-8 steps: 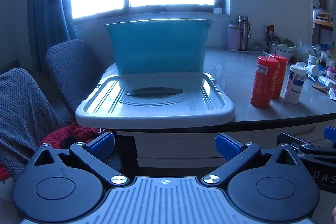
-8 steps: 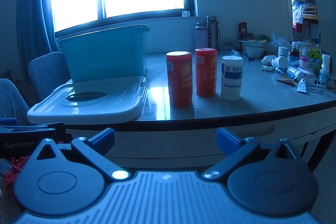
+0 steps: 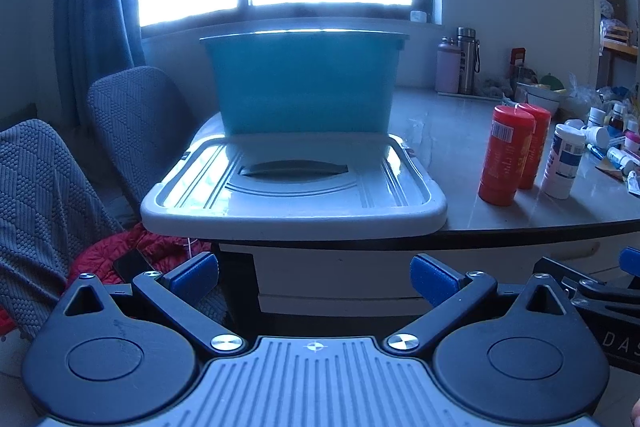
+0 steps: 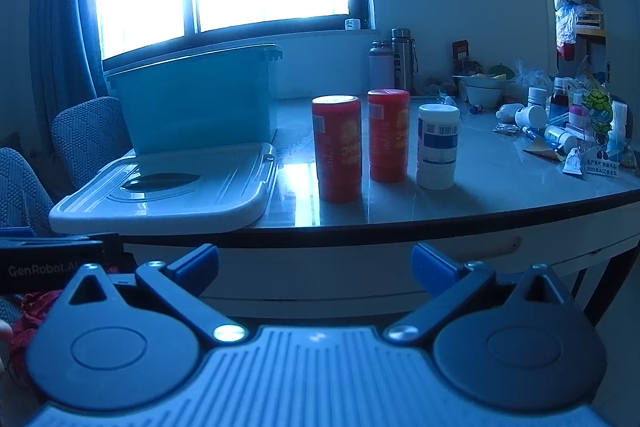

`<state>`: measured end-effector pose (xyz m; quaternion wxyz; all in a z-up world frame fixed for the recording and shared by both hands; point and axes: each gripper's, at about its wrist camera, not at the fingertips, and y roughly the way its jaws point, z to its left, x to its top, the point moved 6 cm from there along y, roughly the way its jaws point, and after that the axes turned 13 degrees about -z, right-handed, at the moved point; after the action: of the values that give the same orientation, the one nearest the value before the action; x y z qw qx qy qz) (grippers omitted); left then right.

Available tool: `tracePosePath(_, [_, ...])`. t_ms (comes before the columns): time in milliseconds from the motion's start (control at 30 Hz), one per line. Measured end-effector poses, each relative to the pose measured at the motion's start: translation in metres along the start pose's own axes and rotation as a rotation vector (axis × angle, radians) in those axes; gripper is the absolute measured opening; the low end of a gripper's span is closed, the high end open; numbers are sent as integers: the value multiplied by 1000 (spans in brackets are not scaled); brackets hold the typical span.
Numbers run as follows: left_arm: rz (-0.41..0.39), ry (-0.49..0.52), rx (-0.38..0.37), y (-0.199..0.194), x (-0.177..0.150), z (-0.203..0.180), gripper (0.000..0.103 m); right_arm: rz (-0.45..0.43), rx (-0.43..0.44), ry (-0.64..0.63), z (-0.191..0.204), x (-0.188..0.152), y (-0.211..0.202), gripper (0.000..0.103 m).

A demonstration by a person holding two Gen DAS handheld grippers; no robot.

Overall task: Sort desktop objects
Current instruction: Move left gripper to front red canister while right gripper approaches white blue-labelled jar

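A teal storage bin [image 3: 304, 83] [image 4: 200, 103] stands on the table's left part, with its white lid [image 3: 294, 187] [image 4: 168, 191] lying flat in front of it and overhanging the edge. Right of the lid stand two red canisters [image 4: 336, 147] [image 4: 387, 135] [image 3: 505, 155] and a white bottle [image 4: 437, 145] [image 3: 565, 161] in a row. My left gripper [image 3: 314, 277] is open and empty, below the table edge in front of the lid. My right gripper [image 4: 315, 265] is open and empty too, below the edge in front of the canisters.
Small bottles, tubes and packets [image 4: 560, 131] crowd the table's right end, with a bowl [image 4: 486, 89] behind them. Two flasks [image 4: 394, 65] stand by the window wall. Grey chairs [image 3: 136, 123] and a red garment [image 3: 132, 251] sit left of the table.
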<state>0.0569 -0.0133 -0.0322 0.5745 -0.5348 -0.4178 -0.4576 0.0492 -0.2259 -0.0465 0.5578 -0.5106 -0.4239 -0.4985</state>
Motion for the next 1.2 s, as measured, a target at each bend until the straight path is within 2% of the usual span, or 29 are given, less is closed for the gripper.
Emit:
tracePosePath(500, [-2,-24,-27,11,5,-29,103,9,-22,-9,-16,8,6,103])
tracePosePath(1200, [1,-27,-84,52,28,-100,103,-2,-84,4,-77,25,36,103])
